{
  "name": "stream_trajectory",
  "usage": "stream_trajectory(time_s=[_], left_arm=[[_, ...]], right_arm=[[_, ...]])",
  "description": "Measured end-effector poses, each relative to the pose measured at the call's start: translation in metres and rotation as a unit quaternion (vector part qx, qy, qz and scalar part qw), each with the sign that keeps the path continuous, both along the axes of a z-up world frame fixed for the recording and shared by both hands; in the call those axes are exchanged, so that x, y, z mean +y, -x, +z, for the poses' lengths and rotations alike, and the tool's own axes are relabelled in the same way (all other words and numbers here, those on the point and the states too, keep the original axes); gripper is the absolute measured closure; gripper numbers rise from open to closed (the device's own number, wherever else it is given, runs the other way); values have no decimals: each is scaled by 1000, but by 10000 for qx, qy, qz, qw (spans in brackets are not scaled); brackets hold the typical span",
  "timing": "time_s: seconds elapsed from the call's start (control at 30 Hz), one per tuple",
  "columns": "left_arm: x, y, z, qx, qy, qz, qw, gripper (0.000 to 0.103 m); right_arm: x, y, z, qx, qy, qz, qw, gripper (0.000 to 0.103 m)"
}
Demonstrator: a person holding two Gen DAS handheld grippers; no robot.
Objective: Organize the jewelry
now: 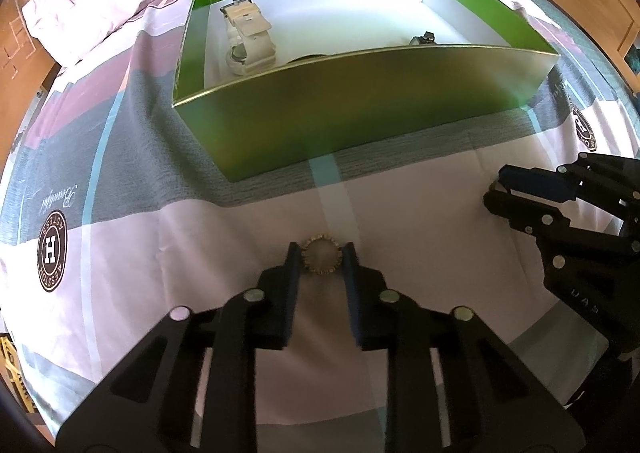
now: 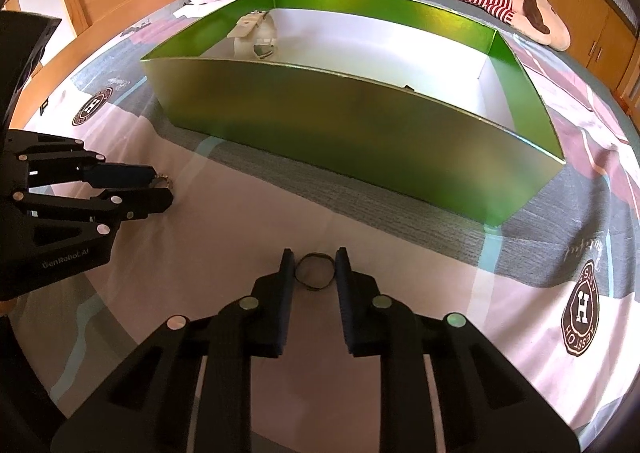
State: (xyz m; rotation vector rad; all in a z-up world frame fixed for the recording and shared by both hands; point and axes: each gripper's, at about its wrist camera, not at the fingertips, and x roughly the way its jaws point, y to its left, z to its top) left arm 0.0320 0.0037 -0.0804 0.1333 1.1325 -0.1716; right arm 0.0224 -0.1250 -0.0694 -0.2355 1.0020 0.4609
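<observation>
Left gripper (image 1: 321,259) pinched beaded ring (image 1: 321,258) on bedsheet (image 1: 224,237). Right gripper (image 2: 315,271) clamped on thin dark ring (image 2: 315,270). Green box (image 1: 360,109) front wall hid part of contents; white watch (image 1: 248,39) visible inside. Open sheet between box and grippers.

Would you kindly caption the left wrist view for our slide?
Left gripper closed on a beaded ring on the bedsheet, before the green box.
</observation>
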Motion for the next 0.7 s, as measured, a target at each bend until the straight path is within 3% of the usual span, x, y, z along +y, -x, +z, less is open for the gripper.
stream_trajectory(time_s=[0.5, 0.7], left_arm=[[-4, 4, 6, -117, -84, 34, 9999, 82], [-16, 11, 12, -303, 113, -290, 9991, 82]], right_arm=[[-4, -2, 4, -42, -24, -182, 9998, 82], [-20, -11, -1, 62, 154, -716, 9973, 82]])
